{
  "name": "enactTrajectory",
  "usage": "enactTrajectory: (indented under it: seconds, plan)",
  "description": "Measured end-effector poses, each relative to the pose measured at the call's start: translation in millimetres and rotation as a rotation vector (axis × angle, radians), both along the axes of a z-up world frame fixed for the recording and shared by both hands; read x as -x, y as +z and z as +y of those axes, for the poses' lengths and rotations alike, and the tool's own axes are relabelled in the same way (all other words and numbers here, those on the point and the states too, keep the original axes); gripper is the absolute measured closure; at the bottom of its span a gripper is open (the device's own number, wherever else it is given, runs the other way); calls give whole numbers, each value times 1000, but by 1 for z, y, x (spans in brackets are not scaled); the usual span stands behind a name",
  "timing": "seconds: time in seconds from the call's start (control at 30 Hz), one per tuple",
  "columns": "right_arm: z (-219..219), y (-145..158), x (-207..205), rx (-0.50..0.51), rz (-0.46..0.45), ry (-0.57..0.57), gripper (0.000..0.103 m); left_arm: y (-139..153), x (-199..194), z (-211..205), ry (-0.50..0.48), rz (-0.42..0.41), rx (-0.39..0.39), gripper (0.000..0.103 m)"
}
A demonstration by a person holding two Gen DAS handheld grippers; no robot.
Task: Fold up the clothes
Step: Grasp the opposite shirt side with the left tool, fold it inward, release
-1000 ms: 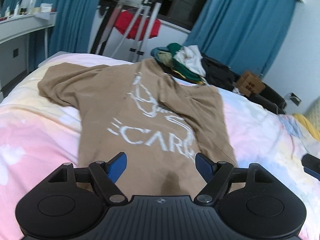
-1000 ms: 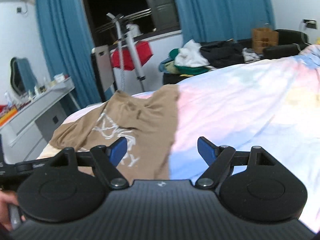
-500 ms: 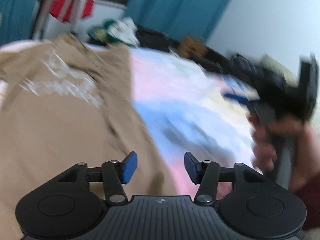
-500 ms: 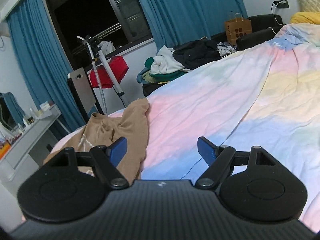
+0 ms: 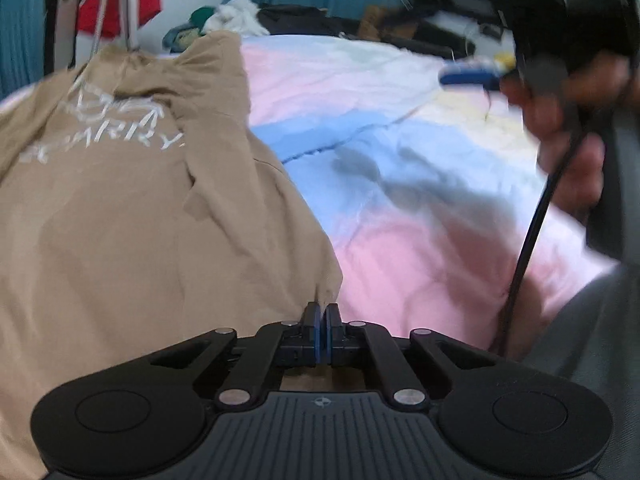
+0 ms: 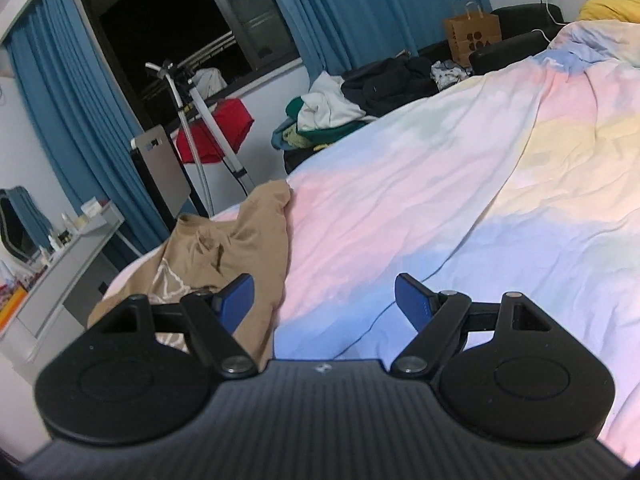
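Bed (image 6: 460, 184): pastel pink, blue and yellow cover, filling the right and centre of both views.
On it: tan T-shirt (image 5: 132, 216) with white lettering, left of frame.

Likely a bedroom: bed (image 6: 460, 184), curtains (image 6: 360, 12), laundry pile (image 6: 332, 114).

A second earlier the left gripper (image 5: 321, 312) hovered with its jaws wide apart over the hem of the tan cotton T-shirt with white lettering (image 5: 132, 208); it then swung toward the shirt's right-hand bottom corner, narrowed its jaws, and by now had pinched them closed on that corner, which bunched up between the blue pads. The right gripper (image 6: 324, 298), jaws apart throughout, turned away from the shirt toward the pastel tie-dye bed cover (image 6: 440, 200), and came into the left wrist view at upper right, blurred in motion.
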State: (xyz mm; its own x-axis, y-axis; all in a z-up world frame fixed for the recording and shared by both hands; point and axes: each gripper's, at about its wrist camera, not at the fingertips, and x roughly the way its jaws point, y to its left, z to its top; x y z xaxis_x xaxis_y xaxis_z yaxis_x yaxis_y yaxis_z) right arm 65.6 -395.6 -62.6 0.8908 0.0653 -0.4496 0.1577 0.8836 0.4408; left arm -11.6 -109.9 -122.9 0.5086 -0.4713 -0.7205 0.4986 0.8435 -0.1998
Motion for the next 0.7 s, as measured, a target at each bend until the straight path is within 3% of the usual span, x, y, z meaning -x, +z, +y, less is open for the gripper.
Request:
enactTrajectory:
  seconds: [0.17,0.23,0.53,0.63,0.7]
  plan:
    - [1,-3,-1,7,20,-1,24,33,-9,50,56,98,201,101]
    - [2,-5,-1,5,31,5,24,44,-11,76,88,134,232,101]
    - [32,-11,-16,47,97,129,24,24,-30,112,179,210,-44,100]
    - [37,-14,-18,24,108,164,24,17,-31,109,175,205,-51,99]
    - [38,-16,-19,-6,111,185,24,19,-29,113,174,212,-10,92]
